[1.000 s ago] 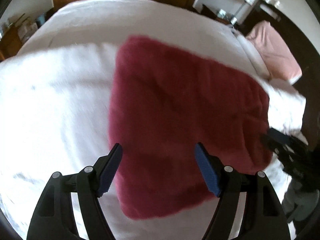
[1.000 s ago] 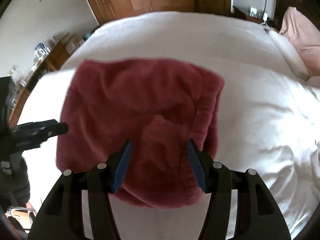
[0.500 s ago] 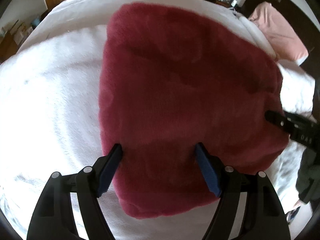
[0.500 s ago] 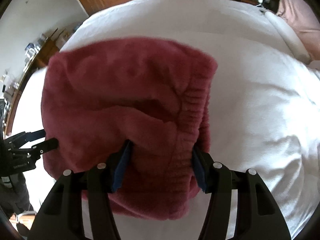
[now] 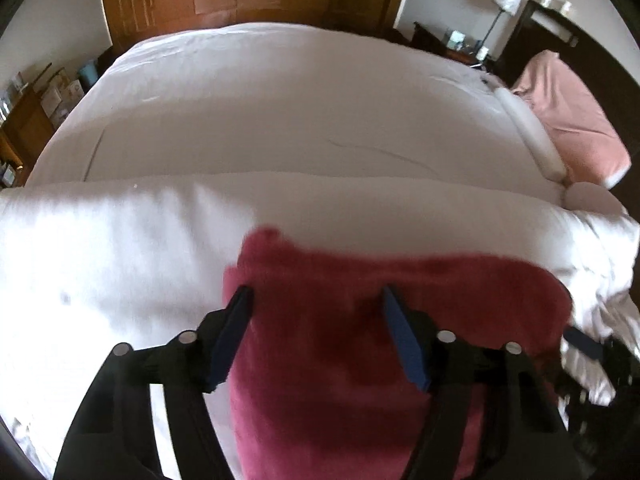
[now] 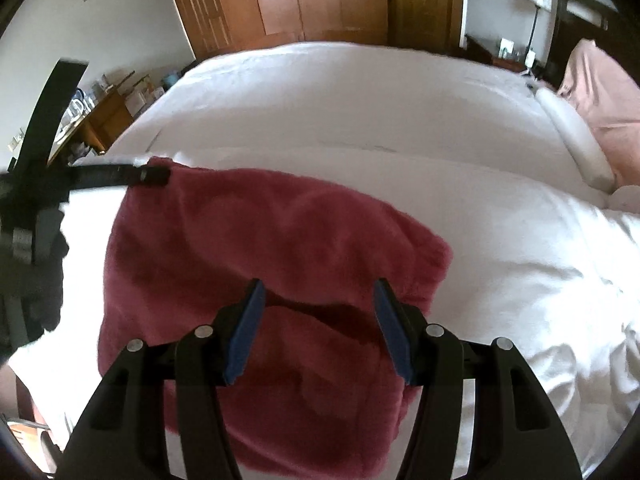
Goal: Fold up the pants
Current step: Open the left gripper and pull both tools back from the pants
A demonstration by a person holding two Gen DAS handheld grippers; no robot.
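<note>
Burgundy fleece pants (image 5: pixel 360 344) between closing left gripper (image 5: pixel 316 312) jaws — no pinch.

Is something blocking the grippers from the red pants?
No. The red pants lie on the white bed right under both the left gripper, its jaws closing, and the right gripper; nothing visible between.

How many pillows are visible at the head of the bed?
2. A pink pillow leans against the dark headboard at far right; a white pillow lies flat just in front of it. Others may be hidden beyond the frame edge.
</note>
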